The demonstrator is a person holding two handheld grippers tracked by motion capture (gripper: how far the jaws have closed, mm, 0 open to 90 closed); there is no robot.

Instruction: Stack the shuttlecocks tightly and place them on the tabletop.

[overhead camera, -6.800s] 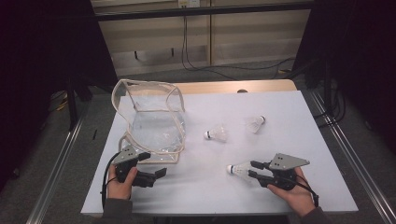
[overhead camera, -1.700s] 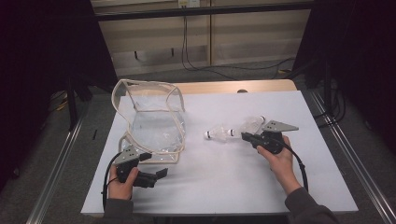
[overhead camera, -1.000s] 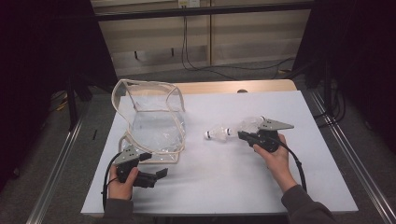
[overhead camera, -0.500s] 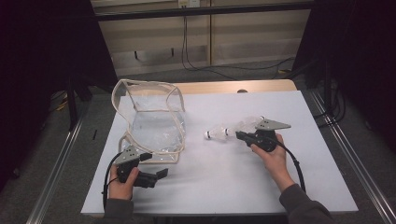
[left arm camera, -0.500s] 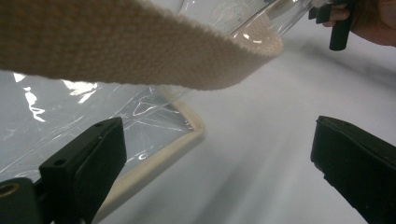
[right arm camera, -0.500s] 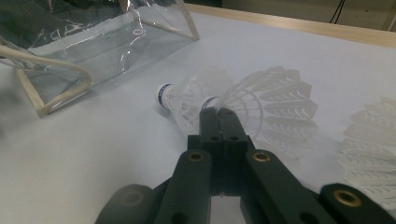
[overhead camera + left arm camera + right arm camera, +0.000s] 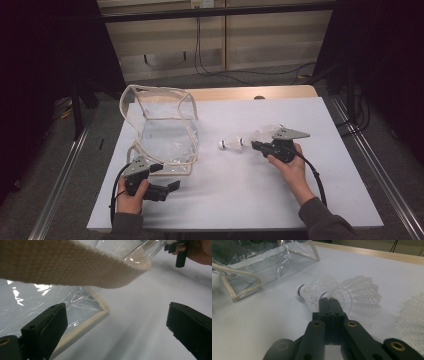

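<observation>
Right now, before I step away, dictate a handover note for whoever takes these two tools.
Left tool: open at the near corner of the clear bag, gripping nothing.
Right tool: shut on a shuttlecock, pinched near its cork end.
A second shuttlecock lies on the table just ahead of the held one, cork toward the bag. A third shuttlecock lies to the side of the tool.
Done: one shuttlecock gripped. I see none in the bag yet.
Left, as it looks: probably get all three shuttlecocks into the bag, with the left tool steadying it.
</observation>
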